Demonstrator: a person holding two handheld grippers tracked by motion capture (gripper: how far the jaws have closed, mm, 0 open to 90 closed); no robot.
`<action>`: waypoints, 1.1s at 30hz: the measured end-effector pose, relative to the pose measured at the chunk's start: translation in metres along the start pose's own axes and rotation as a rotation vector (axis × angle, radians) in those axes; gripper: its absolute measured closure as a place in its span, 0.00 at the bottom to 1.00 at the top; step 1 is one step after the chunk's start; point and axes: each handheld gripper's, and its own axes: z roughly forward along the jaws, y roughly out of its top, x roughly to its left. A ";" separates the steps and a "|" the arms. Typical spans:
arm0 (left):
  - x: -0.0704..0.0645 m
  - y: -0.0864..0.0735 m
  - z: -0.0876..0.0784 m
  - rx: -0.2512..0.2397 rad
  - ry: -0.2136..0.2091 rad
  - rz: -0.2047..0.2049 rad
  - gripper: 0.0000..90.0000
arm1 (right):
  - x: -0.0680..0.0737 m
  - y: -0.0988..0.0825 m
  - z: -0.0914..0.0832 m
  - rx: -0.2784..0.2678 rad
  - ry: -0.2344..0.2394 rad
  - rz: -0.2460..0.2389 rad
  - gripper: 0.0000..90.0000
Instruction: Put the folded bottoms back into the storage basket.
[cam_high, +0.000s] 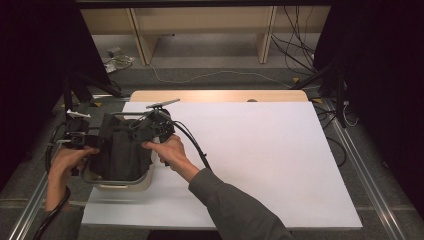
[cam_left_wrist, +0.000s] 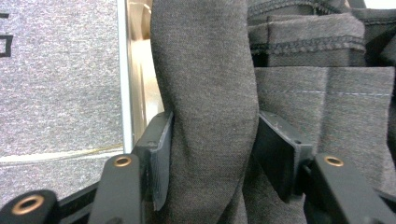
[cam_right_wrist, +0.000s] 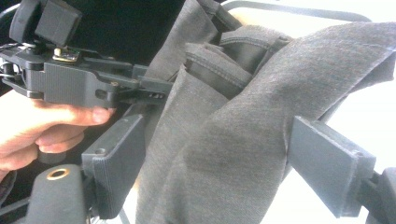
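We had the dark grey garment (cam_high: 121, 147) bunched into the white basket (cam_high: 129, 184) at the near left corner of the table (cam_high: 260, 150), and we worked it from both sides. Our left gripper (cam_high: 95, 142) sat at the basket's left edge with a thick fold between its jaws — in the left gripper view the pads (cam_left_wrist: 161, 154) touched the cloth (cam_left_wrist: 205, 116) on both sides, though they stood about half apart, so the hold looked light. Our right gripper (cam_high: 159, 124) came in from the far right; its jaws stood wide, one pad (cam_right_wrist: 119, 163) against the fabric (cam_right_wrist: 224, 154), the other clear of it. To do this well, we judged we should let go cleanly — spread wider, then lift straight out so no fold snagged and dragged back over the rim.
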 end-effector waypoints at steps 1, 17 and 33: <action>0.000 0.000 0.000 -0.003 0.001 0.000 0.53 | -0.001 0.000 -0.001 -0.001 -0.003 -0.002 0.23; 0.003 0.002 -0.016 -0.096 0.009 -0.016 0.42 | -0.014 -0.002 -0.021 -0.022 -0.017 -0.007 0.20; 0.008 0.001 -0.001 -0.133 -0.005 -0.065 0.85 | -0.036 -0.012 -0.042 -0.035 -0.035 0.019 0.21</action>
